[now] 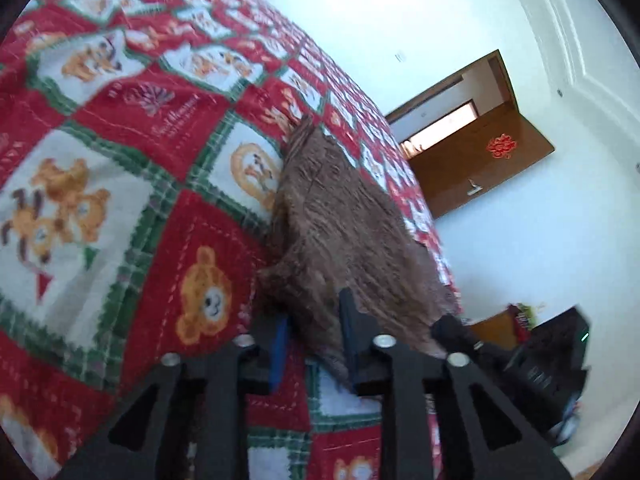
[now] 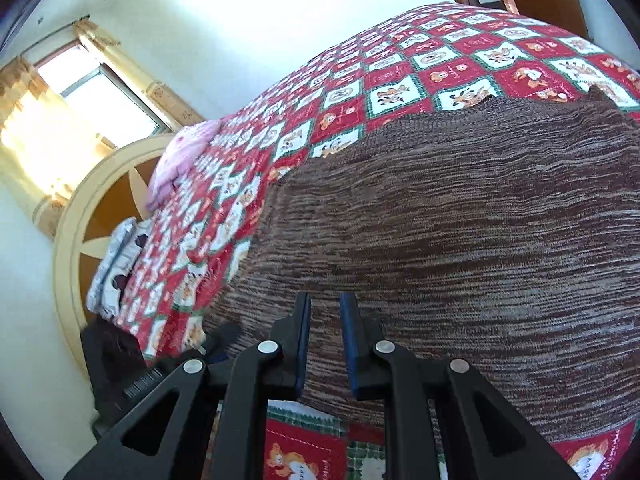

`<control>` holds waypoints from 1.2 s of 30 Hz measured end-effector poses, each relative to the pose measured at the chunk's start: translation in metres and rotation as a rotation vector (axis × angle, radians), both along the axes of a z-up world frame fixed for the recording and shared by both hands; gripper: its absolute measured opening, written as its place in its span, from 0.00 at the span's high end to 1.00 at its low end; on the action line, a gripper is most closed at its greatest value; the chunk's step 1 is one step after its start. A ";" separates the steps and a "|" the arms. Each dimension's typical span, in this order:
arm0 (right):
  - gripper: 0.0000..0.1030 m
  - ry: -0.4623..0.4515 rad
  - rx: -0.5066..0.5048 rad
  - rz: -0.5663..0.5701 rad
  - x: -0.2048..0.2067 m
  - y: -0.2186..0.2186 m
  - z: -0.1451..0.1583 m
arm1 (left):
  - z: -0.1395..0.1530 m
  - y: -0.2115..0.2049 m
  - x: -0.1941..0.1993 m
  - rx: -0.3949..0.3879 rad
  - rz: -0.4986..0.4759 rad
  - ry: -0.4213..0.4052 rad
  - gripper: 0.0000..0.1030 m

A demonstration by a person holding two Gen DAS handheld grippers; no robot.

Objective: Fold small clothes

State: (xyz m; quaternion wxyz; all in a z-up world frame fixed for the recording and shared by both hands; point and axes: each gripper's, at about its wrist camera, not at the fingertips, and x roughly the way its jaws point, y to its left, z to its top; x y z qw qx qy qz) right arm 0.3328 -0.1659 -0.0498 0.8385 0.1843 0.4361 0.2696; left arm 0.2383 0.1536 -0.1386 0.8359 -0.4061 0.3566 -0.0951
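A brown knit garment [image 1: 344, 220] lies spread on the red patchwork quilt [image 1: 120, 160]. In the left wrist view my left gripper [image 1: 314, 336] is at its near corner, jaws apart, with the fabric's edge lying loosely between the blue pads [image 1: 280, 344]. My right gripper [image 1: 448, 326] shows there as a black tip at the garment's right corner. In the right wrist view the garment [image 2: 460, 240] fills the frame, and my right gripper [image 2: 325, 336] stands over its near edge with a narrow gap, the knit pinched between its pads.
The quilt [image 2: 360, 80] covers a bed with a round headboard [image 2: 80, 208], a pink pillow [image 2: 180, 160] and a folded patterned cloth [image 2: 116, 264]. A window with curtains [image 2: 92, 92] is behind. An open wooden door [image 1: 480, 168] stands past the bed's far edge.
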 end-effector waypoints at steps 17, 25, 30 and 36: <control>0.84 0.032 -0.014 -0.087 -0.006 -0.035 -0.022 | 0.017 -0.008 0.100 0.251 -0.166 0.071 0.50; 0.84 0.048 -0.001 -0.094 -0.002 -0.037 -0.032 | 0.015 -0.013 0.084 0.233 -0.147 0.046 0.72; 0.84 0.045 0.011 -0.105 -0.003 -0.041 -0.032 | 0.008 -0.008 0.093 0.161 -0.125 0.076 0.89; 0.84 0.005 0.012 -0.122 0.010 -0.046 -0.014 | 0.036 -0.029 0.090 0.247 -0.119 0.012 0.89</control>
